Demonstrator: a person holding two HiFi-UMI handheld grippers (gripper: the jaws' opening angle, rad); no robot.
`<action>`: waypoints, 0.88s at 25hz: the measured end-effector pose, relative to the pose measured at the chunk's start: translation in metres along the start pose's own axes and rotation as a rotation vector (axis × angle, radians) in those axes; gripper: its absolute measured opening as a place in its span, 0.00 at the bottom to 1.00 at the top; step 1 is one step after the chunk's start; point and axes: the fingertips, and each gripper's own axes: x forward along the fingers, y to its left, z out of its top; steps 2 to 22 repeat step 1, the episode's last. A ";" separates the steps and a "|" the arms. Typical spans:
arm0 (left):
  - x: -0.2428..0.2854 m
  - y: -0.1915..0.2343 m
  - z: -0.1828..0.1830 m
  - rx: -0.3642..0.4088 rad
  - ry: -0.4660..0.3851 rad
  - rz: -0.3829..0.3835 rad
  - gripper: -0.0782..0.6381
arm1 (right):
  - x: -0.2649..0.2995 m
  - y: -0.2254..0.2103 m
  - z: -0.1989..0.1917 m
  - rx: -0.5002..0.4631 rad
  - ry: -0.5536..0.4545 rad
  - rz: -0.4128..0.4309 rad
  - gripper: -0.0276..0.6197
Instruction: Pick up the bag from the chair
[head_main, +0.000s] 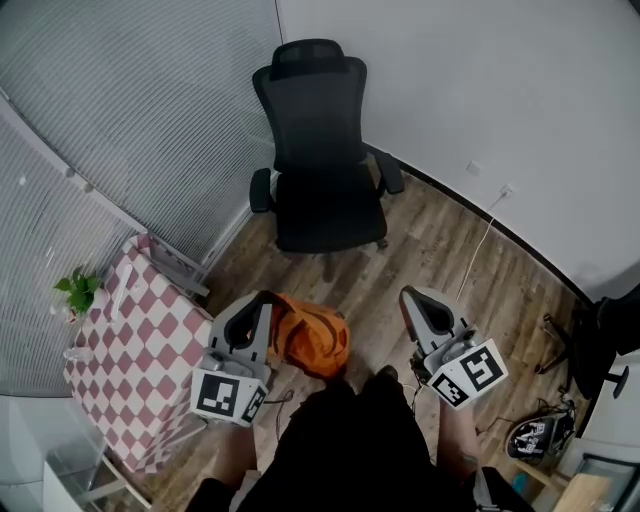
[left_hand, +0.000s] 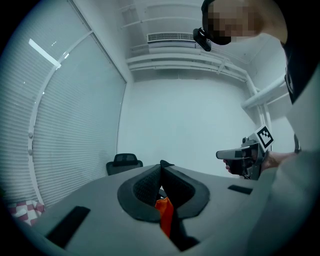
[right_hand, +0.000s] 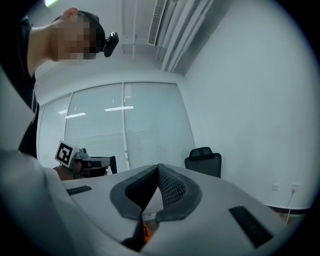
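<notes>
The orange bag (head_main: 312, 338) hangs off the floor in front of the person, clear of the black office chair (head_main: 320, 170), whose seat is bare. My left gripper (head_main: 263, 298) is shut on the bag; orange fabric (left_hand: 164, 214) shows pinched between its closed jaws (left_hand: 161, 168). My right gripper (head_main: 409, 294) is held level to the right, apart from the bag, with its jaws shut tip to tip (right_hand: 158, 168). A sliver of orange (right_hand: 145, 232) shows low behind them. The chair (left_hand: 124, 162) (right_hand: 204, 160) appears in both gripper views.
A pink checkered table (head_main: 130, 350) stands at the left with a small plant (head_main: 78, 290) beside it, against the window blinds (head_main: 140, 110). A white cable (head_main: 480, 250) runs across the wood floor. Dark furniture (head_main: 600, 340) and gear (head_main: 535, 435) sit at the right.
</notes>
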 end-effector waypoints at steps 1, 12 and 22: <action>0.001 0.000 -0.001 0.000 0.000 -0.002 0.16 | 0.001 0.001 0.000 -0.003 0.000 0.001 0.07; 0.001 0.000 -0.001 0.000 0.000 -0.002 0.16 | 0.001 0.001 0.000 -0.003 0.000 0.001 0.07; 0.001 0.000 -0.001 0.000 0.000 -0.002 0.16 | 0.001 0.001 0.000 -0.003 0.000 0.001 0.07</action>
